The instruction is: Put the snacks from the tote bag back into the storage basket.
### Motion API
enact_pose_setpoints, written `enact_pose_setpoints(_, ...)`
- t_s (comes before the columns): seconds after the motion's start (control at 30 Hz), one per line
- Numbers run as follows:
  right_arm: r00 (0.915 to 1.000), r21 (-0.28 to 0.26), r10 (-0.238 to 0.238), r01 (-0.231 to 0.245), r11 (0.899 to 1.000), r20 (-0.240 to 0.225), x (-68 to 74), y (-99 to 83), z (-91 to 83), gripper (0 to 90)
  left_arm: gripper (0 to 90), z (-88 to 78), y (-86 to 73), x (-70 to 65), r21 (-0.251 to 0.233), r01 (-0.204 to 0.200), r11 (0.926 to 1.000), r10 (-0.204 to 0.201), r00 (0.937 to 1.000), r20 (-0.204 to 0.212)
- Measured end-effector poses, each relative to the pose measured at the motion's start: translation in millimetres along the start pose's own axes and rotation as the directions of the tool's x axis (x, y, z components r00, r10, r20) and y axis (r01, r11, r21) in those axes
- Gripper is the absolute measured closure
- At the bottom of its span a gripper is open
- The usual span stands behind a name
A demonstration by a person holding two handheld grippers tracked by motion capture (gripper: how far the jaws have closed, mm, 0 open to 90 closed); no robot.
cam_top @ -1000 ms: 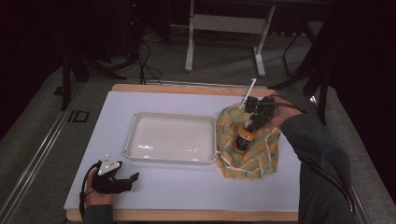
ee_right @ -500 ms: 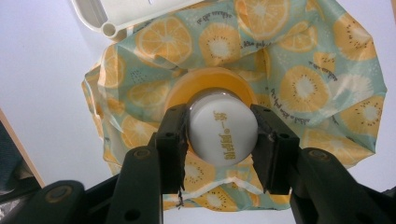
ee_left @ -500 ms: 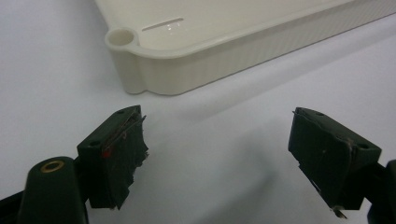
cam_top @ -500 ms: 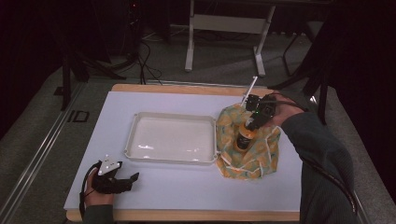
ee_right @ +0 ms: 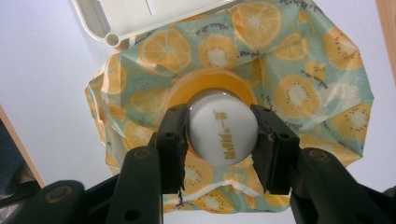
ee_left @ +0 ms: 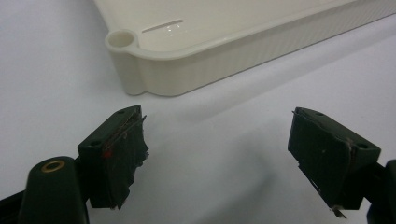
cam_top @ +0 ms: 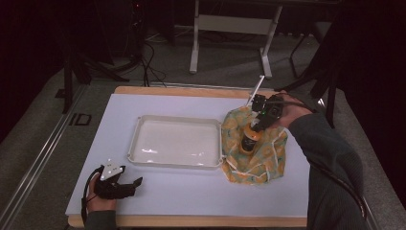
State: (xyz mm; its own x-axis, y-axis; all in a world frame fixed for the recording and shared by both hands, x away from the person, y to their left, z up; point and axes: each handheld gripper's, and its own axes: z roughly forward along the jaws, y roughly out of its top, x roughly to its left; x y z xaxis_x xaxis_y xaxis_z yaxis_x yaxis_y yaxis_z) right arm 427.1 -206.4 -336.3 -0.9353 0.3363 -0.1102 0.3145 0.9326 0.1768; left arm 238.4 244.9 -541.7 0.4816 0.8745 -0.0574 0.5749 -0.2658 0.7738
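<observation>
- The right gripper (cam_top: 257, 128) comes down from above onto an orange bottle (cam_top: 249, 140), and its 2 black jaws are clamped on the bottle's white cap (ee_right: 223, 135), 1 jaw on each side.
- In the right gripper view the pads (ee_right: 177, 140) press against the cap's sides, and the cap bears printed lettering on top.
- The bottle stands upright on a fruit-print cloth (cam_top: 253, 160), which is patterned with orange and kiwi slices on a pale green ground.
- The cloth lies crumpled on the white table (cam_top: 191, 191), at the right side of it in the high view, with the bottle near the cloth's middle.
- A cream tray (cam_top: 139, 143) sits at the middle of the table; its right edge touches or slightly overlaps the cloth's left edge.
- The left gripper (cam_top: 125, 186) rests low at the near left corner of the table, well apart from the bottle and a little in front of the tray's near left corner.
- In the left gripper view its 2 jaws stand wide apart with nothing between them; bare table lies in the gap, and the tray's rounded corner (ee_left: 122, 41) shows just beyond.
- The person's left hand (cam_top: 98, 199) wraps that gripper's body, and the right sleeve (cam_top: 330, 163) reaches in from the right.
</observation>
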Motion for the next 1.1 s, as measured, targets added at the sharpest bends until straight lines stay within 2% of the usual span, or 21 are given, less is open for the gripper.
enact_pose_setpoints(0.47, 0.9994, -0.001, 0.005, -0.005, 1.000, 0.033, -1.7, -1.1, -12.9, 58.8, 19.0, 0.4, 0.1, 0.3, 0.003, 0.000, 1.0000, 0.000, 1.0000, 0.003)
enact_pose_setpoints(0.7, 0.9991, -0.030, 0.009, -0.008, 1.000, 0.042, -3.1, -1.2, -22.0, 58.8, 19.1, 0.3, 0.1, 0.4, 0.002, -0.001, 1.0000, 0.001, 1.0000, 0.005)
enact_pose_setpoints(1.1, 0.9977, -0.044, 0.018, -0.015, 0.999, 0.065, -5.2, -0.1, -29.5, 58.8, 19.1, 0.3, 0.1, 0.4, 0.001, 0.000, 1.0000, 0.000, 1.0000, 0.006)
